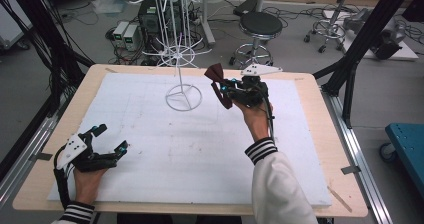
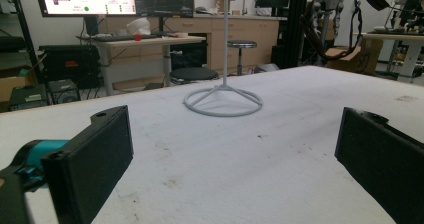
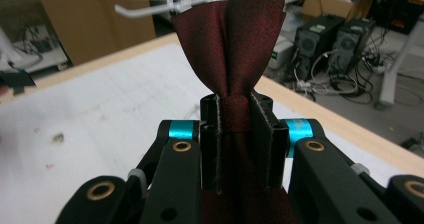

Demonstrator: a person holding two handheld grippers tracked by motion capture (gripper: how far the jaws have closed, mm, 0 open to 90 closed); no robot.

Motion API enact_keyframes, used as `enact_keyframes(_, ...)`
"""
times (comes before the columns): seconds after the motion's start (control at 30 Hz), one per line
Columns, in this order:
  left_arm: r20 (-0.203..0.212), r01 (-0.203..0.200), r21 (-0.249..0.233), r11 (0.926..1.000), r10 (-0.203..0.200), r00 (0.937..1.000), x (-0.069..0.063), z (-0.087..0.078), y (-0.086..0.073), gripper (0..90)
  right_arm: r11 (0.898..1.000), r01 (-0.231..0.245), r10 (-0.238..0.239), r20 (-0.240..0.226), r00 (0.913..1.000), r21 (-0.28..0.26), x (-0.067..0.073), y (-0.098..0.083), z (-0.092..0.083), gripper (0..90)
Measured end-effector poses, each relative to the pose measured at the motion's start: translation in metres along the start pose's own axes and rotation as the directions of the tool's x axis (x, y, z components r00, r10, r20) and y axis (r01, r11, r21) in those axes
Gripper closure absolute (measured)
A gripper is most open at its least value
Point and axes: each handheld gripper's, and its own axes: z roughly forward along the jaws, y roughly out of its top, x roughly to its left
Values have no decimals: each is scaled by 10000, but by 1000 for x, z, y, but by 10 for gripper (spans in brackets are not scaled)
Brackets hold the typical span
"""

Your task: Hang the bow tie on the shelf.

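Left hand-held gripper (image 1: 111,137): low at near-left, jaws spread wide, nothing between them, gripped by left hand (image 1: 89,176) in striped cuff. Right hand-held gripper (image 1: 223,89): raised on upturned right hand (image 1: 256,120), jaws clamped on dark red satin bow tie (image 3: 234,49).

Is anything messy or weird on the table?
Nothing is knocked over or broken. The white rack stands upright on the white mat. The mat has small brown smudges, like dirt. The right tongs pinch a dark red bow tie at its knot, in the air.
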Motion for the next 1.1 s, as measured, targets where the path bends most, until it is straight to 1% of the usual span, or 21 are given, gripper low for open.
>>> enact_keyframes(0.07,12,-38,29,10000,38,10000,0,0,0,24,9998,-125,124,-88,9999,-134,-2,4,1,762)
enact_keyframes(0.17,15,-35,28,10000,35,10000,0,0,0,25,9993,-148,145,-91,9999,-334,-2,12,2,762)
enact_keyframes(0.23,-4,-38,15,10000,38,10000,0,0,0,24,9985,-87,84,-52,10000,-532,-2,17,3,761)
enact_keyframes(0.3,5,13,-6,10000,-13,10000,0,0,0,25,9983,-139,135,-76,9999,-557,-1,22,4,762)
enact_keyframes(0.4,17,-27,25,10000,27,10000,0,0,0,24,9973,-125,120,-72,9999,-729,0,28,6,761)
enact_keyframes(0.47,13,-20,24,10000,20,10000,0,0,0,24,9966,-39,38,-12,10000,-823,2,32,7,762)
enact_keyframes(0.57,8,-31,9,10000,31,10000,0,0,0,24,9967,82,-79,42,10000,-813,4,36,11,762)
enact_keyframes(0.6,8,-26,21,10000,26,10000,0,0,0,25,9960,132,-127,56,9999,-886,5,37,12,762)
enact_keyframes(0.63,18,14,-10,10000,-14,10000,0,0,0,25,9959,68,-69,-9,10000,-906,5,38,13,762)
enact_keyframes(1.1,13,16,2,10000,-16,10000,0,0,0,24,9938,168,-183,-124,9998,-1100,17,51,29,761)
